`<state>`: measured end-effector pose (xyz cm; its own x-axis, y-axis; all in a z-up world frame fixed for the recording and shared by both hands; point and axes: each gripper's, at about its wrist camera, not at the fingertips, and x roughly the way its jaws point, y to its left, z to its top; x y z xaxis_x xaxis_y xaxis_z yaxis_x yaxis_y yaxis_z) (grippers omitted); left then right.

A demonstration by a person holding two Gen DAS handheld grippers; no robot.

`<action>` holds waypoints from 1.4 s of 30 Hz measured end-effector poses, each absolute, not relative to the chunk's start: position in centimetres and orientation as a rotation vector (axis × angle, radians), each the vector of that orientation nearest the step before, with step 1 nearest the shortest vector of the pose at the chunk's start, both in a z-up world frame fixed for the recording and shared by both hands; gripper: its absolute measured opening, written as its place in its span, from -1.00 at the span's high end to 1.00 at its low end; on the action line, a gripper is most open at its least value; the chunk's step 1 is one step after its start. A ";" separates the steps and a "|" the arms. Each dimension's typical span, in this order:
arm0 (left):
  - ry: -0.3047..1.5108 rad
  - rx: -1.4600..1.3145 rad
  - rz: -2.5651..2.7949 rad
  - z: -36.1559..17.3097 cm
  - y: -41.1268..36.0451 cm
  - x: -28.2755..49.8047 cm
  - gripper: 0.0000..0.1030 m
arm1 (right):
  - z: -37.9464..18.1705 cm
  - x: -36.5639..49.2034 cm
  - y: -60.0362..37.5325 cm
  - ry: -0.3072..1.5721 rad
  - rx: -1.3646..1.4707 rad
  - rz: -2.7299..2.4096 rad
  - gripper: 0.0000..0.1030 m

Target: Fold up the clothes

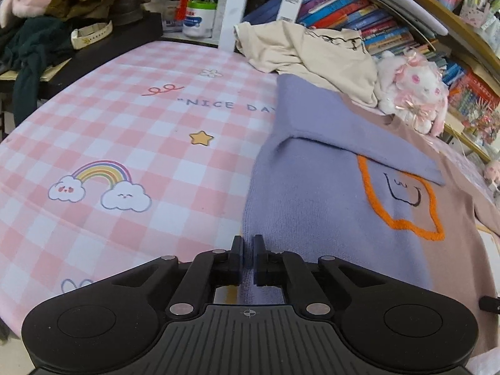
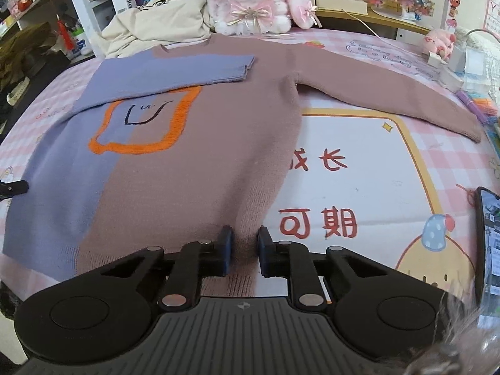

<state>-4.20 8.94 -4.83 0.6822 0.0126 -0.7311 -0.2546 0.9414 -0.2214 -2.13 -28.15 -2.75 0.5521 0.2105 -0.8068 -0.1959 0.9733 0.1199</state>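
Left gripper (image 1: 248,261) is clamped on the sweater (image 2: 193,168) at its purple hem corner, near the front edge of the checked table cover (image 1: 125,143); right gripper (image 2: 244,251) has its jaws nearly together, pinching the brown hem. Sweater lies flat, long axis running away toward the plush rabbit (image 2: 250,0) at the far edge. Purple sleeve (image 2: 175,72) is already folded across the chest; brown sleeve (image 2: 390,90) is spread rightward, nearer the right hand. Judgement: hem goes up toward the collar; room ahead is open, with a phone (image 2: 489,243) at the right edge.
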 end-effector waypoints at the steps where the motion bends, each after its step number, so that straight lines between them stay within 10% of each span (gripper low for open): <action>1: 0.807 -0.326 0.157 -4.9 9.2 -4.2 0.92 | -2.8 -2.1 -28.0 0.956 0.016 0.244 0.71; 36: 0.803 -0.367 0.151 -4.9 13.6 -5.1 0.84 | -2.8 -2.5 -24.5 0.945 -0.019 0.278 0.69; 42: 0.805 -0.379 0.144 -4.0 13.3 -5.6 0.56 | -1.7 -3.4 -24.7 0.913 0.050 0.234 -0.02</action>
<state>-5.65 13.28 -3.96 0.6879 -0.0175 -0.7256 -0.2677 0.9231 -0.2760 -3.41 -24.68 -1.71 0.5879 0.2223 -0.7778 -0.1799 0.9733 0.1423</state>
